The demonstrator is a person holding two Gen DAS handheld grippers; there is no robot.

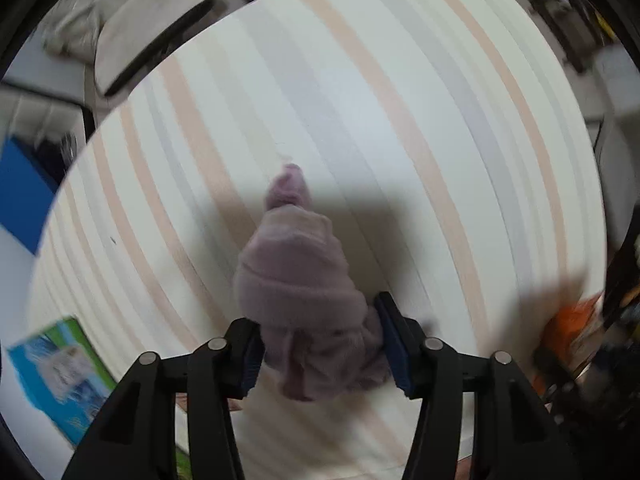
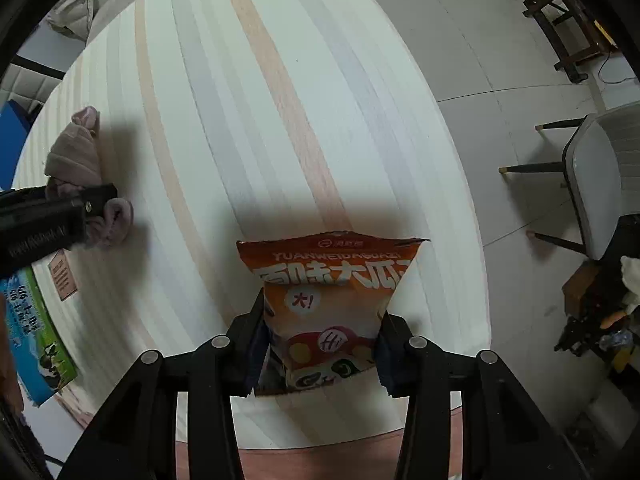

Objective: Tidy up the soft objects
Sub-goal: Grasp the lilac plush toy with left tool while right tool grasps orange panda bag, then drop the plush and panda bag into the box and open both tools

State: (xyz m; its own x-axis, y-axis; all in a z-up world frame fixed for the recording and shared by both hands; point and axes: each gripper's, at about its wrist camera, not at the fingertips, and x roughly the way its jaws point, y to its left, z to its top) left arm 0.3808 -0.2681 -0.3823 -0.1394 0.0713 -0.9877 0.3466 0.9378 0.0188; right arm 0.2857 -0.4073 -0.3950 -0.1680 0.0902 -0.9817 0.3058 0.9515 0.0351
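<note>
A mauve plush toy (image 1: 298, 276) is held over the striped round table (image 1: 400, 100). My left gripper (image 1: 320, 344) is shut on the toy's lower part, with its blue pads pressed against both sides. The toy also shows at the left of the right wrist view (image 2: 76, 152), with the left gripper (image 2: 80, 204) on it. My right gripper (image 2: 320, 344) is shut on an orange snack bag (image 2: 328, 292), pinching its lower half so the bag narrows between the pads. The bag's top fans out above the table (image 2: 240, 120). The bag shows blurred at the right of the left wrist view (image 1: 572, 320).
A blue and green carton (image 2: 28, 320) lies at the table's left edge, also in the left wrist view (image 1: 60, 372). A small brown card (image 2: 62, 274) lies near it. A grey chair (image 2: 600, 184) stands on the tiled floor to the right. Cushioned seats (image 1: 132, 28) stand beyond the table.
</note>
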